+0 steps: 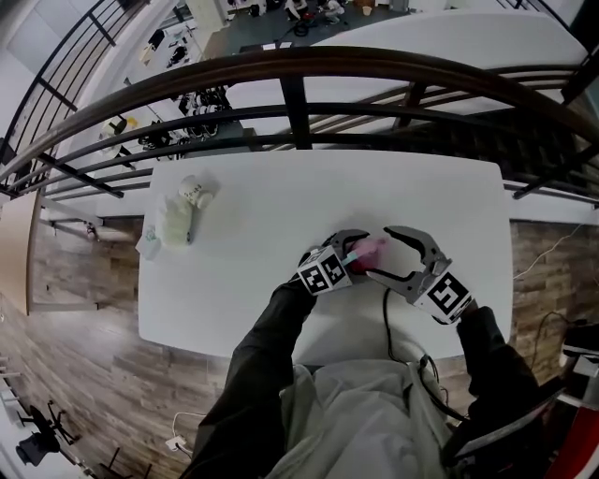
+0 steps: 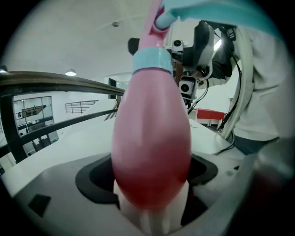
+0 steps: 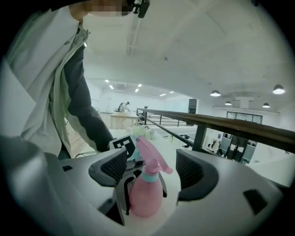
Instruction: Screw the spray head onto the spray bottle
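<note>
A pink spray bottle (image 3: 144, 197) with a light-blue collar (image 3: 150, 177) and a pink spray head (image 3: 150, 154) on top is held over the white table (image 1: 253, 281). My left gripper (image 1: 354, 254) is shut on the bottle's body (image 2: 152, 143), which fills the left gripper view. My right gripper (image 1: 379, 253) stands open, its ribbed pads (image 3: 113, 167) on either side of the spray head and apart from it. The teal trigger (image 2: 216, 11) shows at the top of the left gripper view.
A pale soft toy (image 1: 180, 215) lies on the table's left part. A dark metal railing (image 1: 299, 89) runs behind the far edge. A black cable (image 1: 386, 323) hangs off the near edge by the person's jacket.
</note>
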Action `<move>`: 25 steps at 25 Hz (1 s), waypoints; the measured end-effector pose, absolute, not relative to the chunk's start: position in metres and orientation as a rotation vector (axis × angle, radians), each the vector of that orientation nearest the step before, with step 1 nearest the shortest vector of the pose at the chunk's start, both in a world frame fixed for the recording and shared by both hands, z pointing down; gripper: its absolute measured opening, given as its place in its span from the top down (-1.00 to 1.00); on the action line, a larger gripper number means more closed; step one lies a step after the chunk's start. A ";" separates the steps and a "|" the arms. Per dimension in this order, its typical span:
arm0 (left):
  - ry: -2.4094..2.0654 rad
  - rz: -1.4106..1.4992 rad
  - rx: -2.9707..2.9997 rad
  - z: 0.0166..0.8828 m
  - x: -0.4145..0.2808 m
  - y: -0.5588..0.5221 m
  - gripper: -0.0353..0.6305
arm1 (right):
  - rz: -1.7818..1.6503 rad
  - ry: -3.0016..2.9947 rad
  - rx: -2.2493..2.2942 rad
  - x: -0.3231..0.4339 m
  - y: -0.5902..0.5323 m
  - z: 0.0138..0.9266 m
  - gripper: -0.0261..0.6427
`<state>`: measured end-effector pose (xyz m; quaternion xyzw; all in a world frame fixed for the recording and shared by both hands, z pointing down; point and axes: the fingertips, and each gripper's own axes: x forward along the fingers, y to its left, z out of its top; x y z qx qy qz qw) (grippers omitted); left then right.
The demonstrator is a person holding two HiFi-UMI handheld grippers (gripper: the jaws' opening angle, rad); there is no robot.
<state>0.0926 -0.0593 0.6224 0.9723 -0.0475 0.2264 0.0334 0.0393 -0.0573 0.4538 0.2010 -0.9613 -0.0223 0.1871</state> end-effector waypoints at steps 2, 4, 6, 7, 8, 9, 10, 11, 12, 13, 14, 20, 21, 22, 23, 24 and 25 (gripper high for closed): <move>-0.133 0.704 2.998 0.622 0.093 -0.058 -0.41 | -0.075 -2.688 0.524 0.026 -0.062 0.460 0.00; -0.140 0.698 2.995 0.622 0.094 -0.057 -0.41 | -0.079 -2.686 0.520 0.019 -0.068 0.465 0.04; -0.157 0.695 2.988 0.622 0.096 -0.056 -0.41 | -0.070 -2.676 0.537 0.020 -0.068 0.467 0.14; -0.166 0.699 2.986 0.621 0.096 -0.056 -0.41 | -0.047 -2.667 0.556 0.022 -0.068 0.467 0.16; -0.175 0.702 2.984 0.621 0.096 -0.056 -0.41 | -0.013 -2.660 0.585 0.025 -0.068 0.467 0.18; -0.186 0.702 2.982 0.620 0.096 -0.056 -0.41 | 0.025 -2.656 0.623 0.029 -0.070 0.467 0.21; -0.201 0.697 2.979 0.620 0.096 -0.058 -0.41 | 0.063 -2.655 0.671 0.033 -0.073 0.467 0.22; -0.218 0.688 2.975 0.620 0.095 -0.060 -0.41 | 0.105 -2.653 0.731 0.039 -0.077 0.467 0.22; -0.239 0.676 2.971 0.620 0.094 -0.062 -0.41 | 0.156 -2.643 0.796 0.045 -0.082 0.467 0.24; -0.259 0.668 2.965 0.620 0.093 -0.064 -0.41 | 0.211 -2.622 0.859 0.049 -0.086 0.468 0.24; -0.274 0.674 2.961 0.621 0.093 -0.066 -0.41 | 0.255 -2.589 0.910 0.051 -0.088 0.470 0.25; -0.347 0.732 2.938 0.623 0.093 -0.071 -0.41 | 0.336 -2.300 1.119 0.036 -0.090 0.477 0.25; -0.348 0.729 2.938 0.623 0.093 -0.071 -0.41 | 0.360 -2.286 1.143 0.037 -0.091 0.478 0.25; -0.349 0.732 2.938 0.624 0.093 -0.071 -0.41 | 0.385 -2.281 1.161 0.039 -0.091 0.478 0.25; -0.351 0.739 2.938 0.625 0.092 -0.070 -0.40 | 0.405 -2.283 1.174 0.040 -0.090 0.479 0.25; -0.354 0.745 2.938 0.626 0.092 -0.070 -0.40 | 0.411 -2.292 1.182 0.041 -0.090 0.480 0.25; -0.354 0.749 2.938 0.627 0.092 -0.070 -0.40 | 0.396 -2.307 1.187 0.042 -0.090 0.480 0.25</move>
